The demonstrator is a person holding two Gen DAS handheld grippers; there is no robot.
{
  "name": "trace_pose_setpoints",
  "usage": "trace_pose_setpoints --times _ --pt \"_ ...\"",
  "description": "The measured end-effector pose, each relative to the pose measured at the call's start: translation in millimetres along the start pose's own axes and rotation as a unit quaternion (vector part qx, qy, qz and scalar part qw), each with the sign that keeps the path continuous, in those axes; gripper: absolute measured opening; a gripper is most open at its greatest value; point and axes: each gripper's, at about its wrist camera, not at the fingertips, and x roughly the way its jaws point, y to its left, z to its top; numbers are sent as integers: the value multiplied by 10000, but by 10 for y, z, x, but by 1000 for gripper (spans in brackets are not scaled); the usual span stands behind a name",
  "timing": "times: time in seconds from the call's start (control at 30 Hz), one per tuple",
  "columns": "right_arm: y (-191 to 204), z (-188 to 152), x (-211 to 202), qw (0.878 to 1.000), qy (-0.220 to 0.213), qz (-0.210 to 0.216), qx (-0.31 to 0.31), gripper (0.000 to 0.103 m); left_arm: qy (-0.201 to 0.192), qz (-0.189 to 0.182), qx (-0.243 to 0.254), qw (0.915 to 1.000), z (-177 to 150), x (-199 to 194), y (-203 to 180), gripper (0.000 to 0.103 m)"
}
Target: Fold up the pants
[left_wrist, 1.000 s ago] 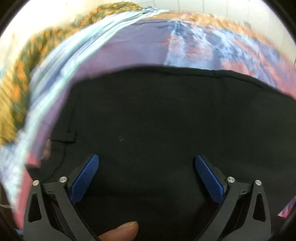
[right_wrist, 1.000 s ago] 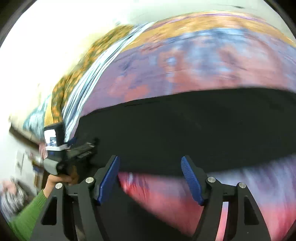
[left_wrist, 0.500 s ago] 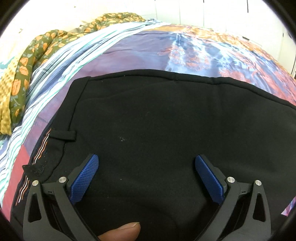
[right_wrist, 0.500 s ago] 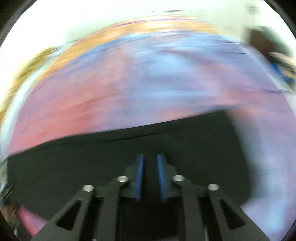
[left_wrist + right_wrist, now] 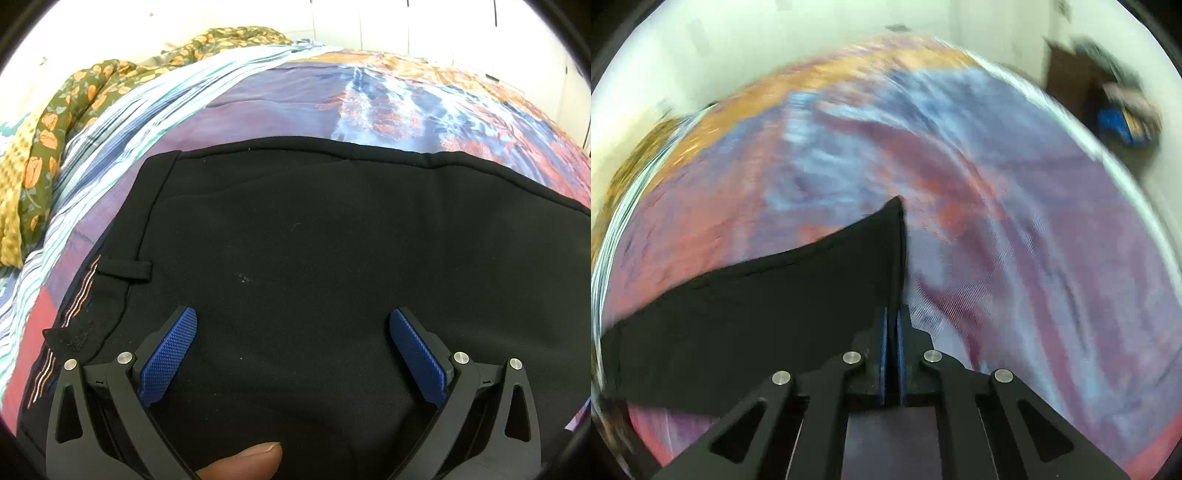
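A: What's changed since half a second ago?

B: The right gripper (image 5: 892, 321), already pressed together, now pinches a hem of the pants (image 5: 332, 258), and that corner stands up off the bedspread (image 5: 1015, 240). The left gripper (image 5: 293, 354) stays spread wide above them.

A: Count things?

B: One pair of black pants lying on one bedspread, one floral cloth (image 5: 55, 122) bunched at its edge, two grippers.

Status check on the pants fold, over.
Left gripper open over the waistband end. Right gripper shut on the black pants hem, edge lifted off the bedspread. Nothing in the way.
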Motion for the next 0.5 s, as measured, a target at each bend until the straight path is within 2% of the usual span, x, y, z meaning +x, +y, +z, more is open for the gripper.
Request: trace_pose_setpoints --times 0.1,0.17,0.23,0.3,0.4,0.43,0.47,0.5 --pt "331 -518 -676 9941 -294 -155 -1031 5 3 17 14 10000 4 -3 -5 102" --pt "421 -1032 -1071 9906 -324 -270 -1303 4 15 36 29 10000 11 -3 -11 102" --pt "269 -1571 -1308 9944 -125 -455 -950 4 6 60 70 10000 20 -5 -21 102" --pt "20 -1945 -1335 9950 259 -911 -324 4 48 113 101 9999 34 -11 -31 102" --pt "-183 -2274 -1519 9923 322 -1131 397 35 75 225 135 9996 57 -51 -44 103" --pt "-186 -2319 -1602 9920 227 -1123 526 57 126 293 142 9994 61 -78 -48 103" --pt "-118 -2367 -1726 9922 43 -1099 592 65 206 412 137 9988 61 -127 -49 103" --pt "-27 -2396 -1816 9930 -82 -1026 584 65 242 506 113 9984 50 -187 -47 102"
